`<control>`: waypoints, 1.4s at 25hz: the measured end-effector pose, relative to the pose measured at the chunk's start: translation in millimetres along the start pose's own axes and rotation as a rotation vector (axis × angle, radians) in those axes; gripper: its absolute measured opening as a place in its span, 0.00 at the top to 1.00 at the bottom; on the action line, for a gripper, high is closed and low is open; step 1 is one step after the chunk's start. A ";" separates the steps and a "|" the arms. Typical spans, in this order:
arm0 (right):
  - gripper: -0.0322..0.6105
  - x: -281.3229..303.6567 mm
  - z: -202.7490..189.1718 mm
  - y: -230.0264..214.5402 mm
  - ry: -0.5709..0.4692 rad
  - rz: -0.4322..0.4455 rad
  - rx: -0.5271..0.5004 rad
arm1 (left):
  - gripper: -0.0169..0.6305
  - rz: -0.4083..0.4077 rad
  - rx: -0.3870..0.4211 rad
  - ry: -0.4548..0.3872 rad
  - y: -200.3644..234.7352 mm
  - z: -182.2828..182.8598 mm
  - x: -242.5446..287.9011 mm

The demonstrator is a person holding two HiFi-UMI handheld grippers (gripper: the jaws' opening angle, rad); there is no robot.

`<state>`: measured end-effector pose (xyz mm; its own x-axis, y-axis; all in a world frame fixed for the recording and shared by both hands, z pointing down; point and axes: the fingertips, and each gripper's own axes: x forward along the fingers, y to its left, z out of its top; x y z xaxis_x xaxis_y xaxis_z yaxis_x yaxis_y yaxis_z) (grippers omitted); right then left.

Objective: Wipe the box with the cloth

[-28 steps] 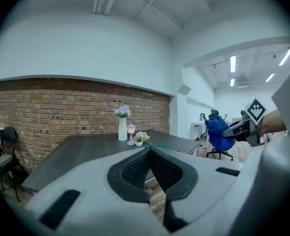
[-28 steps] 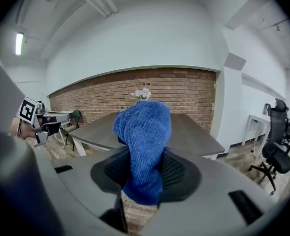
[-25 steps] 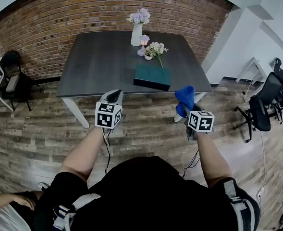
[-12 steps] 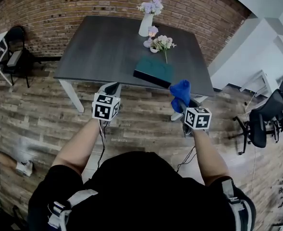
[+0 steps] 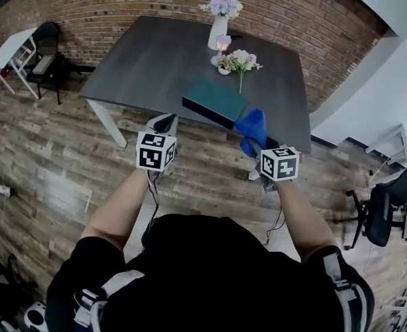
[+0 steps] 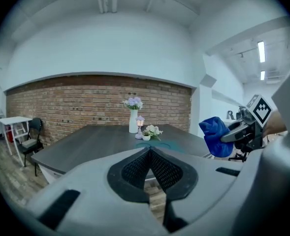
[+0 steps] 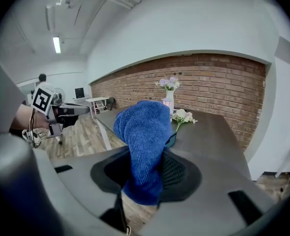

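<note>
The right claw (image 7: pixel 144 167) grasps the cloth (image 7: pixel 144 124), seemingly soft and light, at its middle. The left claw (image 6: pixel 149 156) is clenched, empty. The box (image 5: pixel 215 101) lies ahead.

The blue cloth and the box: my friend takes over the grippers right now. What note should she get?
Left gripper: jaws together, nothing in them, held in the air short of the table.
Right gripper: shut on the blue cloth, which sticks up out of the jaws.
The teal box lies flat by the table's near edge, on the person's side of the flowers; nothing touches it.
Done: the cloth is in hand.
Left: bring the cloth down onto the box and wipe it.
</note>
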<state>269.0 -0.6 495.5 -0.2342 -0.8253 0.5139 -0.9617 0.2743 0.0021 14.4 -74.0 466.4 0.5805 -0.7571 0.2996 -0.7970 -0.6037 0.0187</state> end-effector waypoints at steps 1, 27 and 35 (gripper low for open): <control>0.72 1.9 -0.3 -4.5 0.001 0.025 -0.008 | 0.96 0.016 -0.009 0.007 -6.9 -2.5 -0.4; 0.72 252.4 137.5 102.8 0.113 0.442 -0.183 | 0.96 0.038 -0.099 0.072 144.3 14.7 145.7; 0.72 335.0 162.5 140.4 0.213 0.501 -0.108 | 0.96 0.065 -0.137 0.072 224.5 21.7 183.4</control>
<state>32.3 -318.8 528.6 -0.6144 -0.4661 0.6366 -0.7176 0.6656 -0.2052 -54.5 -353.9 504.8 0.5171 -0.7711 0.3716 -0.8509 -0.5100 0.1257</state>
